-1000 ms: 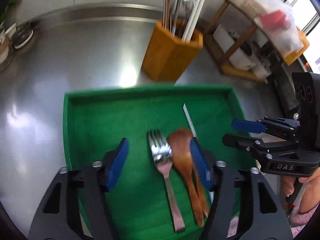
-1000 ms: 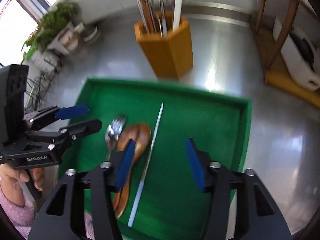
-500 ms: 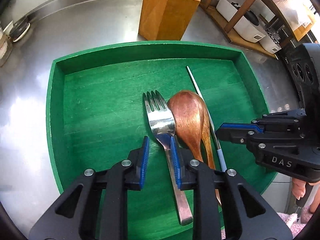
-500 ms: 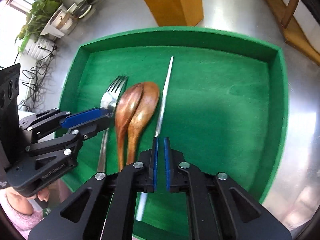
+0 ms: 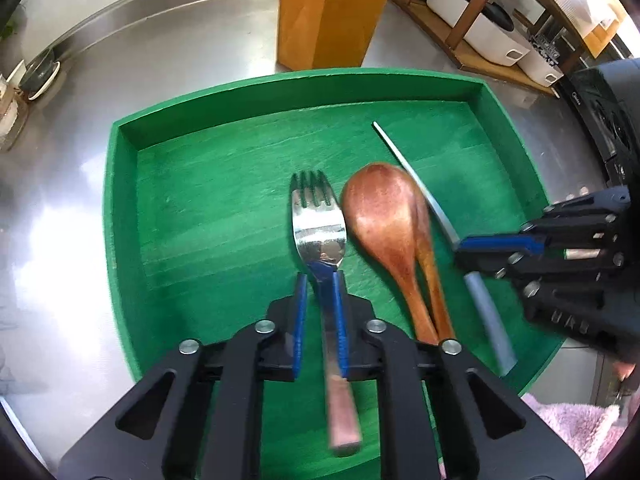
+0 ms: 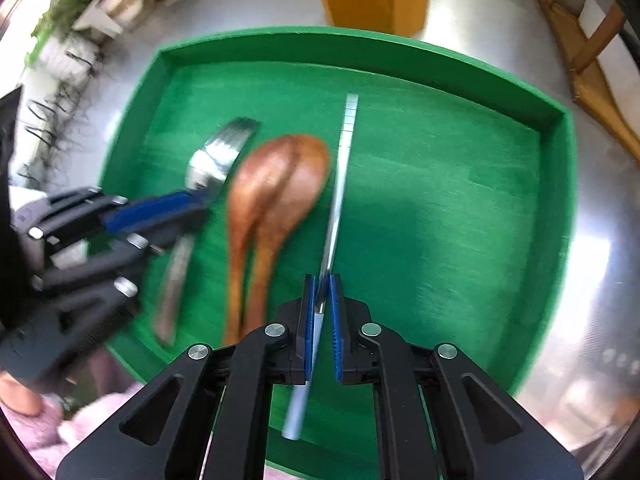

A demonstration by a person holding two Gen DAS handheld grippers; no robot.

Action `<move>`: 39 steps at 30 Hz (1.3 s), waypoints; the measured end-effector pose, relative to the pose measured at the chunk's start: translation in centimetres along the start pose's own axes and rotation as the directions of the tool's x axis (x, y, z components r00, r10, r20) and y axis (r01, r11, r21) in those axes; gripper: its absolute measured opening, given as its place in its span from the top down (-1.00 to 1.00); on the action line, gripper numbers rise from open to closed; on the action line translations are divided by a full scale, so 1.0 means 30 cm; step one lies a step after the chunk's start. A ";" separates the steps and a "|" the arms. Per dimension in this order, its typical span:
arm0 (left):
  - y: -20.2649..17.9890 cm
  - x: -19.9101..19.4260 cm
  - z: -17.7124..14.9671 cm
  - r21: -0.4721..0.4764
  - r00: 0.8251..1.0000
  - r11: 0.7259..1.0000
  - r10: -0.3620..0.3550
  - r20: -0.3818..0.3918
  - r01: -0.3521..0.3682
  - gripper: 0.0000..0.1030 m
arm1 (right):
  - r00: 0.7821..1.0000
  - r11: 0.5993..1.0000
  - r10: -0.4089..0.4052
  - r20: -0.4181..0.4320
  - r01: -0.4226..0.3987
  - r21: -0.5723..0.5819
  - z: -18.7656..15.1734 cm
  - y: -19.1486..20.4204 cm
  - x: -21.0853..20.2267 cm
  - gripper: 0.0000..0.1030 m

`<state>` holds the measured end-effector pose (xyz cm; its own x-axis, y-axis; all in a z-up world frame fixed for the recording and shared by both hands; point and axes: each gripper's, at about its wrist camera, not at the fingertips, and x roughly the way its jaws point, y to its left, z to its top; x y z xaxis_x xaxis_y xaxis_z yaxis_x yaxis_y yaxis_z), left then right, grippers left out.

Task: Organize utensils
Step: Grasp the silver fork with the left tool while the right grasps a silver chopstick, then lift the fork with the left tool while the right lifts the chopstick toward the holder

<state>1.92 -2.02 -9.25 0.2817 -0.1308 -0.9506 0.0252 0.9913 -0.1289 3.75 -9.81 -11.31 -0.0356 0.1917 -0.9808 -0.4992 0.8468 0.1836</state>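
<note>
A green tray (image 5: pixel 124 216) holds a metal fork (image 5: pixel 318 220), two wooden spoons (image 5: pixel 384 216) lying side by side, and a long metal chopstick (image 5: pixel 416 184) with a grey handle. My left gripper (image 5: pixel 320 280) is shut on the fork's neck, its handle running back between the fingers. My right gripper (image 6: pixel 322 284) is shut on the chopstick (image 6: pixel 342 168) near its handle. The spoons (image 6: pixel 280 184) lie between the two grippers. The left gripper also shows in the right wrist view (image 6: pixel 172 208), and the right gripper shows in the left wrist view (image 5: pixel 480 250).
An orange wooden utensil holder (image 5: pixel 328 20) with several utensils stands on the steel counter just behind the tray. A wooden shelf with white bins (image 5: pixel 488 32) is at the back right. Potted plants (image 6: pixel 80 0) sit at the back left.
Both grippers came down into the tray and closed: the left on the fork, the right on the chopstick. Now both utensils are gripped and look slightly shifted, with motion blur.
</note>
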 end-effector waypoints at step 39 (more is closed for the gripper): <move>0.010 0.039 0.070 0.006 0.986 1.000 0.003 -0.165 -0.002 0.90 | 0.994 0.999 -0.033 -0.102 0.035 0.018 0.045 0.026 0.026 0.89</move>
<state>4.25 -1.86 -9.80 0.1200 -0.1279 -0.9845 0.0304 0.9917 -0.1251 4.52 -8.33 -11.86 -0.1069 0.1122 -0.9879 -0.4846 0.8617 0.1503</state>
